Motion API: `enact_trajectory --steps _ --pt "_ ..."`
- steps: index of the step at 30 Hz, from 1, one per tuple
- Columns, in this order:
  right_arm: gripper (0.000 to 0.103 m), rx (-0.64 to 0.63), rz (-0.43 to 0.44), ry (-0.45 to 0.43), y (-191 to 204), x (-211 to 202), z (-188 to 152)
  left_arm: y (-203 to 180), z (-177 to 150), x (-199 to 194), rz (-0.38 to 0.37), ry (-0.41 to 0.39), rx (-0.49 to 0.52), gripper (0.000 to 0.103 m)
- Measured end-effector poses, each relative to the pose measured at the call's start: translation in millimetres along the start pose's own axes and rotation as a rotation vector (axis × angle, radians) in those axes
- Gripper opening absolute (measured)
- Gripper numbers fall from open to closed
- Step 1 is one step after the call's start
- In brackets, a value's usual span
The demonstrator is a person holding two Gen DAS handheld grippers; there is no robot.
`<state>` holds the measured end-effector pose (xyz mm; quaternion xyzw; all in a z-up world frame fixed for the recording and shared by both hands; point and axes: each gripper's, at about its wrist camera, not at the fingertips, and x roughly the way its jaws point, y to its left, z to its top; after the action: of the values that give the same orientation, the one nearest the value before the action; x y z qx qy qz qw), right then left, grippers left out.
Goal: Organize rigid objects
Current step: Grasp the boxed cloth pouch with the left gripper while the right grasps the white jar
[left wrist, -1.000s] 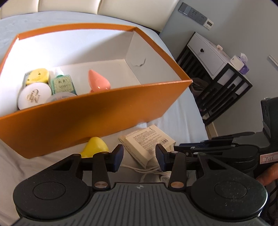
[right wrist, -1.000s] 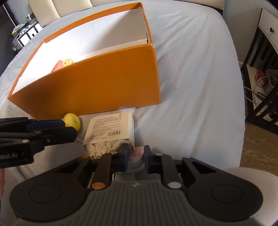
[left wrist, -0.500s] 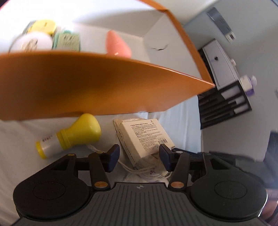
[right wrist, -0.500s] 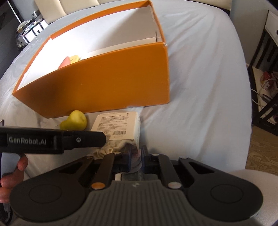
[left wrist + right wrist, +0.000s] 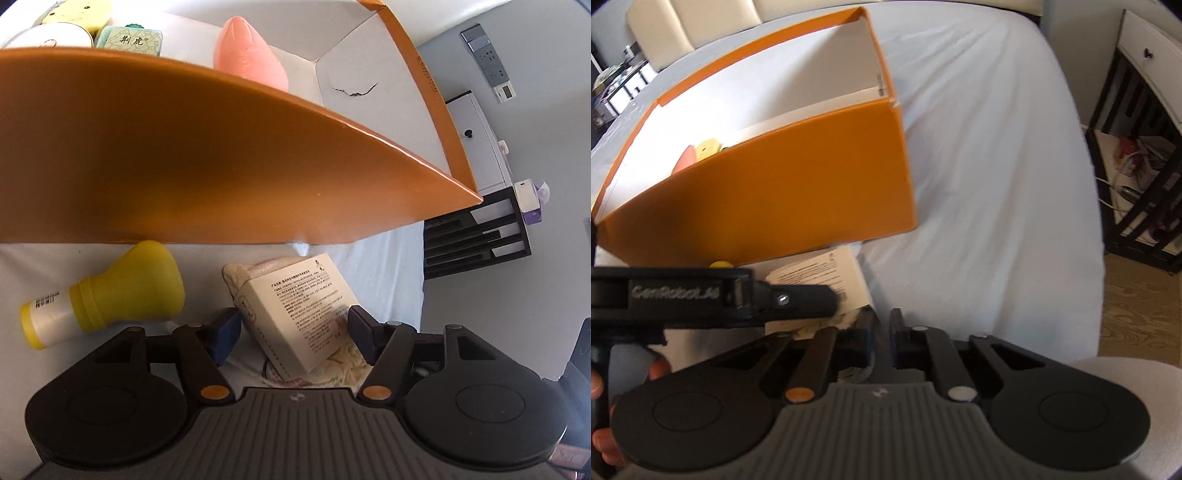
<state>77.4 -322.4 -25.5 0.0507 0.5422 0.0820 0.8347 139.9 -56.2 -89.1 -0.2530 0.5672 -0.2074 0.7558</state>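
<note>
A white printed carton (image 5: 303, 310) lies tilted on a cream cloth pouch (image 5: 347, 360) on the bed, in front of the orange box (image 5: 221, 166). My left gripper (image 5: 293, 334) is open, its fingers either side of the carton, not touching it. A yellow bottle (image 5: 110, 291) lies on its side to the left. The carton (image 5: 827, 277) and the left gripper's body (image 5: 713, 295) show in the right wrist view. My right gripper (image 5: 882, 336) is nearly shut with a narrow gap; whether it holds anything is hidden.
Inside the orange box (image 5: 775, 195) lie a pink drop-shaped item (image 5: 251, 62), a green tin (image 5: 129, 40), a white round case (image 5: 51, 35) and a yellow case (image 5: 77, 11). A black-and-white nightstand (image 5: 1145, 129) stands right of the bed, over wood floor (image 5: 1137, 314).
My left gripper has dropped down and forward, opened wider and come around the white carton. The right gripper has pulled back slightly and its view has shifted right.
</note>
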Motion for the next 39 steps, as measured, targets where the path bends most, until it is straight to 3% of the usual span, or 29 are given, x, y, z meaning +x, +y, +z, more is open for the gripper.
enact_trajectory --steps 5,8,13,16,21,24,29,30,31,32,35,37,39 --pt "0.001 -0.014 0.035 0.01 -1.8 2.0 0.2 -0.9 -0.6 -3.3 0.013 -0.018 0.004 0.067" --pt "0.001 -0.01 0.11 0.029 -5.0 3.5 -0.3 -4.9 -2.2 -13.8 0.05 -0.078 0.03 0.055" --pt "0.001 -0.056 0.134 0.032 -0.3 3.6 -3.3 -7.8 -9.2 -29.8 0.063 -0.134 0.058 0.046" --pt "0.001 -0.103 0.19 0.047 5.4 5.8 -5.8 -8.8 -19.8 -47.6 0.099 -0.185 0.067 0.041" --pt "0.002 -0.165 0.242 0.108 27.3 19.3 -14.7 0.7 -50.5 -74.3 0.109 -0.256 0.011 0.034" --pt "0.002 -0.207 0.249 0.095 39.4 21.7 -17.5 9.1 -65.4 -79.2 0.119 -0.279 -0.013 0.033" --pt "0.005 -0.127 0.283 0.053 25.1 16.3 -17.9 20.0 -63.7 -83.6 0.121 -0.285 -0.089 0.031" --pt "0.011 -0.099 0.281 0.021 18.9 10.1 -20.3 18.7 -62.6 -83.6 0.142 -0.29 -0.082 0.025" --pt "0.015 -0.078 0.275 -0.006 14.9 5.1 -21.5 17.5 -61.4 -83.2 0.158 -0.294 -0.067 0.008" --pt "0.016 -0.063 0.264 -0.024 13.1 1.7 -22.7 17.1 -59.6 -82.3 0.149 -0.293 -0.055 0.004" --pt "0.016 -0.085 0.215 -0.013 17.8 5.1 -25.5 16.3 -56.5 -73.8 0.076 -0.257 -0.03 0.004" --pt "0.015 -0.14 0.197 0.019 29.0 12.0 -25.5 13.2 -55.0 -67.5 0.109 -0.24 -0.018 0.007" --pt "0.016 -0.181 0.177 0.041 38.7 17.1 -22.6 10.5 -54.5 -65.9 0.187 -0.246 -0.014 0.019"
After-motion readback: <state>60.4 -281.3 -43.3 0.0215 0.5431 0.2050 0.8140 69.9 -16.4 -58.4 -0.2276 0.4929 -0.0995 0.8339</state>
